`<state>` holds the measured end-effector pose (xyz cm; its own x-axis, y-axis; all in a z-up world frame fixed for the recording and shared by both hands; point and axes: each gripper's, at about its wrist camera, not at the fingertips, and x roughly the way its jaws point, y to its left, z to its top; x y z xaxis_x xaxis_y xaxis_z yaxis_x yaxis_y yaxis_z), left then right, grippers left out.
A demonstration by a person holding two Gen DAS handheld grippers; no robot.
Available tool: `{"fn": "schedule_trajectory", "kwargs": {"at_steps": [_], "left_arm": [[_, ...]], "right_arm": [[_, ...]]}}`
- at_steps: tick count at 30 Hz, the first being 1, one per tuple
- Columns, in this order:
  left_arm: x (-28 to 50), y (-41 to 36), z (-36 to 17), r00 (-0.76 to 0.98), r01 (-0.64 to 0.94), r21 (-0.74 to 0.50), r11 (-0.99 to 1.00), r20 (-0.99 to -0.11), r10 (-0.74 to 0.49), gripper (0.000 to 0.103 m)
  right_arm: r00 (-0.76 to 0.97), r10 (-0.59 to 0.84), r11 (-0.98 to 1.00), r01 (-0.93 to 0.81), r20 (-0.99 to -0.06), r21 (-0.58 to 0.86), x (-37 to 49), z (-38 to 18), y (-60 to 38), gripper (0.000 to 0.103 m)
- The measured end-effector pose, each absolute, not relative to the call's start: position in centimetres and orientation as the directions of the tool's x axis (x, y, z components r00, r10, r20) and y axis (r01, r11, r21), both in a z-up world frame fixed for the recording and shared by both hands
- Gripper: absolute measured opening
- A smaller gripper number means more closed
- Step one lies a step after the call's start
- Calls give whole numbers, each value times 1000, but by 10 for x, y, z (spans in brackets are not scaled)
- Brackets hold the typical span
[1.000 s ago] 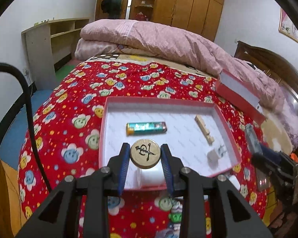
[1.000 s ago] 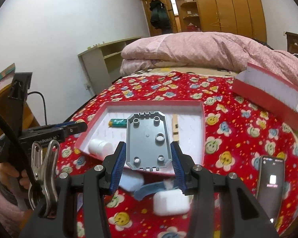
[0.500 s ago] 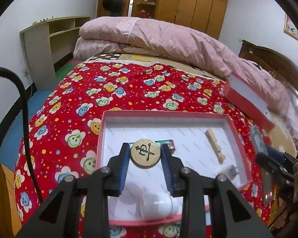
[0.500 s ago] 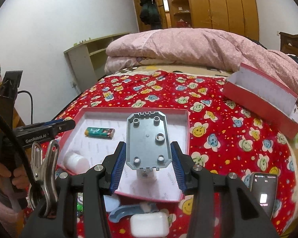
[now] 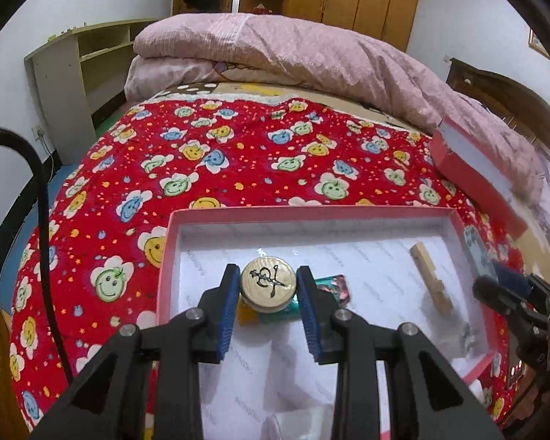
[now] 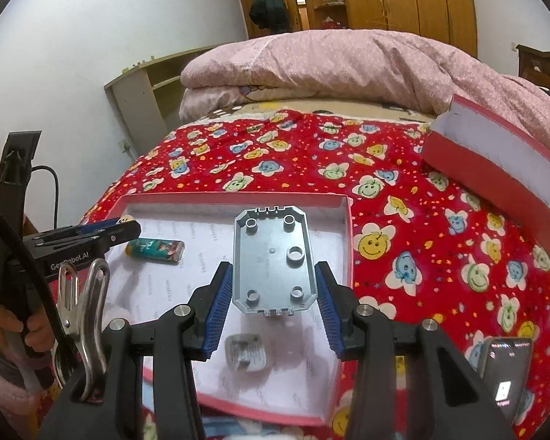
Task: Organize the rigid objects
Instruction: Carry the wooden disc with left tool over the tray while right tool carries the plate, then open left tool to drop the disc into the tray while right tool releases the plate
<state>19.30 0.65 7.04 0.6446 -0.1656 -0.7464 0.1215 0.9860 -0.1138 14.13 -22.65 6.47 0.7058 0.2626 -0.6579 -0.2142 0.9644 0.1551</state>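
My left hand-held gripper (image 5: pixel 268 295) clamps a round wooden chess piece (image 5: pixel 268 286) above the pink tray (image 5: pixel 165 256) on the bed. My right hand-held gripper (image 6: pixel 274 295) pinches a grey plastic plate (image 6: pixel 273 260) by its long edges over the same tray. On the tray floor I see a green lighter (image 6: pixel 156 250), a wooden clothespin (image 5: pixel 431 278) and a small silver clip (image 6: pixel 245 354).
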Motion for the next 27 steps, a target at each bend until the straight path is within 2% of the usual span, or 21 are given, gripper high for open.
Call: {"fn": "schedule_trajectory", "kwargs": {"at_steps": [20, 21, 24, 27], "left_arm": [[214, 2, 50, 651, 113, -43, 993, -751, -107, 34], [214, 2, 50, 653, 116, -40, 992, -750, -107, 36], [213, 0, 51, 646, 121, -38, 992, -755, -108, 56], [212, 0, 53, 642, 120, -47, 992, -758, -113, 60]], "right_arm": [[681, 259, 966, -186, -685, 179, 178, 38, -223, 46], [681, 259, 966, -185, -685, 181, 179, 38, -223, 46], [680, 256, 967, -173, -687, 189, 180, 38, -223, 46], [673, 266, 964, -164, -691, 211, 181, 40, -226, 46]]}}
